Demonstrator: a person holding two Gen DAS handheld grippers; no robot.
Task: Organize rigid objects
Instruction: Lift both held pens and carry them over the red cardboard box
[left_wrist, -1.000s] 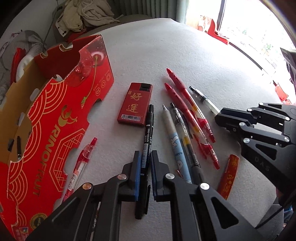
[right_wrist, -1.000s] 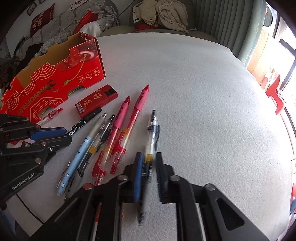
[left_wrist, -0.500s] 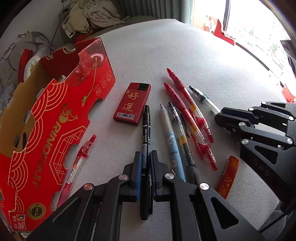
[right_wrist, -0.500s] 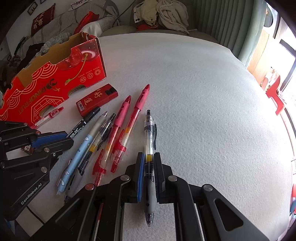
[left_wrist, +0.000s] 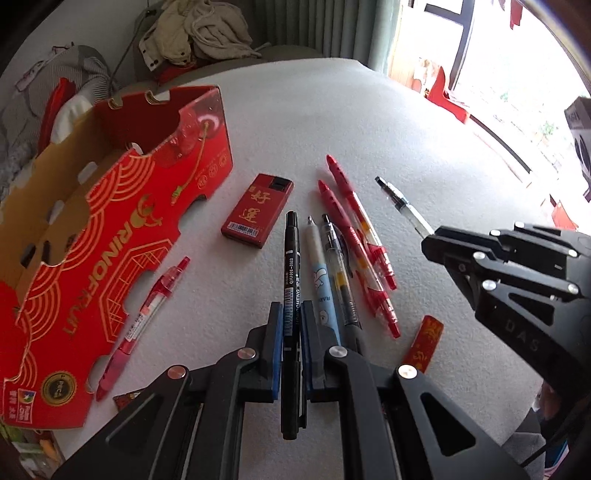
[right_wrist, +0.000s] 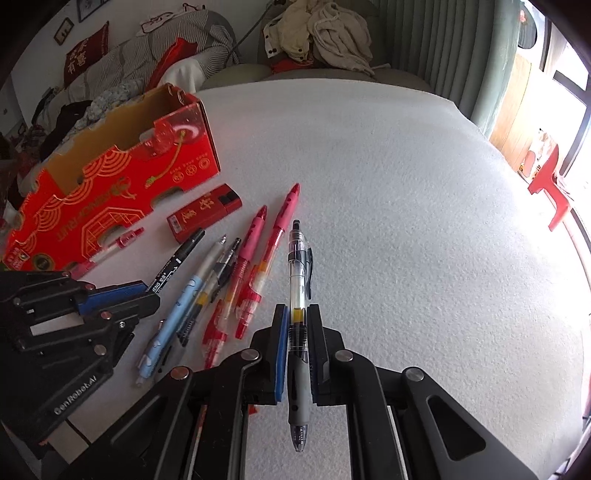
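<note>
White felt surface (right_wrist: 388, 184), pens strewn at lower left.
Both my tools clamp pens: left tool (left_wrist: 291, 345) black marker (left_wrist: 290, 280), right tool (right_wrist: 297, 343) clear pen (right_wrist: 297, 295); next, probably the red box (left_wrist: 92, 236).

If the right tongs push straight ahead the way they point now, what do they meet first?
Probably nothing: beyond the right tongs, shut on the clear pen, only bare white table shows. The red pens lie left of that line, though depth is unclear.

Red box (left_wrist: 110, 236) with gold line patterns

Lived-in home: clothes heap (right_wrist: 317, 33), striped bedding (right_wrist: 155, 55), curtains (right_wrist: 443, 48).
</note>
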